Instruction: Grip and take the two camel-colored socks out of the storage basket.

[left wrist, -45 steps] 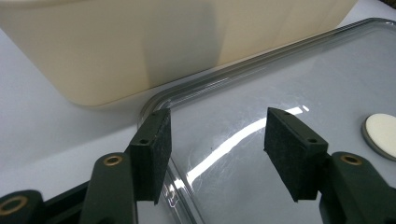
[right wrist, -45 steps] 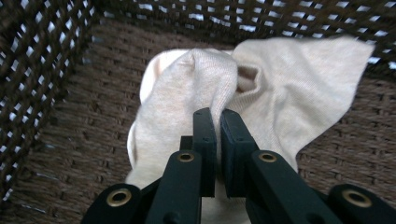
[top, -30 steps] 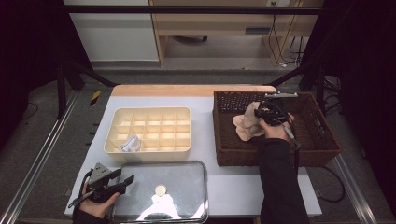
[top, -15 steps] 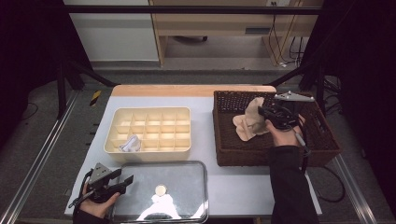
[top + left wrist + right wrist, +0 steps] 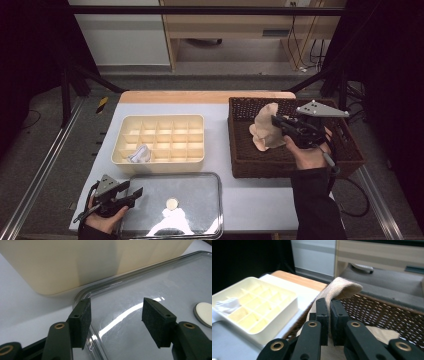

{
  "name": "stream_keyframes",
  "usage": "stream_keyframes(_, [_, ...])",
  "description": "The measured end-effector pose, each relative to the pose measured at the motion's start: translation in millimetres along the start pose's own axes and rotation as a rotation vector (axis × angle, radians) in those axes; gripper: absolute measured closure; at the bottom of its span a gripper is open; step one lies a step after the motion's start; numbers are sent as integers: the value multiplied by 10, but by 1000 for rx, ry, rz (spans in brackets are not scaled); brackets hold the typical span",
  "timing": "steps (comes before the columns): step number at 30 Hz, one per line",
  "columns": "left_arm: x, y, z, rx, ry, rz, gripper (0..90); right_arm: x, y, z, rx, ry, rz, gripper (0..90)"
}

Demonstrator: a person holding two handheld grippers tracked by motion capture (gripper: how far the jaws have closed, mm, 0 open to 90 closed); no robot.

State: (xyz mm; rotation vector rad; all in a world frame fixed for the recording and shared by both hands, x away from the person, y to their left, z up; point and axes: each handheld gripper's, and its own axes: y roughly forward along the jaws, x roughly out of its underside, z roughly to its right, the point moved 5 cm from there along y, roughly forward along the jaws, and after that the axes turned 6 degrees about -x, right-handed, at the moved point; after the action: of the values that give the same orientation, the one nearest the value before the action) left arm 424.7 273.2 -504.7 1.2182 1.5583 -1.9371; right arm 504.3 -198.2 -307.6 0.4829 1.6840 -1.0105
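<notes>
A beige sock [image 5: 265, 131] hangs over the dark wicker basket [image 5: 345, 162] at the right, lifted clear of the basket floor. My right gripper [image 5: 275, 121] is shut on it; in the right gripper view the sock [image 5: 342, 288] folds over between the pressed jaws [image 5: 329, 315]. My left gripper [image 5: 134, 195] rests at the table's front left, open, its jaws [image 5: 115, 320] spread over the corner of the clear lid [image 5: 150, 285]. The cream divided box [image 5: 195, 160] stands left of the basket, with a white sock [image 5: 139, 154] in a front-left compartment.
The clear lid [image 5: 200, 220] lies flat in front of the cream box with a small white disc [image 5: 172, 203] on it. A wooden strip [image 5: 200, 96] runs along the table's far edge. More beige cloth [image 5: 384, 336] lies inside the basket.
My right gripper has risen and shifted right over the basket, carrying the beige sock up with it. The left gripper has stayed put.
</notes>
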Motion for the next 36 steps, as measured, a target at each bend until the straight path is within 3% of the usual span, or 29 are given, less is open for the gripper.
stream_keyframes(10, [-20,-31,-9,-13,-11,9,394,-3,-143,-377,-82,-57,11,865])
stream_keyframes(14, [-30,-48,-6,-31,8,19,414,-4,-195,-542,-115,-83,17,865])
stream_keyframes(19, [-63,-85,14,-29,40,87,422,35,-217,-728,-154,-104,6,865])
stream_keyframes(23, [-50,-72,29,-17,48,69,420,101,-200,-838,-181,-112,-4,865])
stream_keyframes(26, [-44,-79,21,-17,25,50,420,179,-171,-907,-202,-115,-16,865])
stream_keyframes(32, [-24,-84,39,-6,18,22,412,374,-118,-1025,-244,-109,-45,865])
stream_keyframes(36, [-20,-92,34,-14,1,15,343,503,-106,-1089,-262,-101,-62,865])
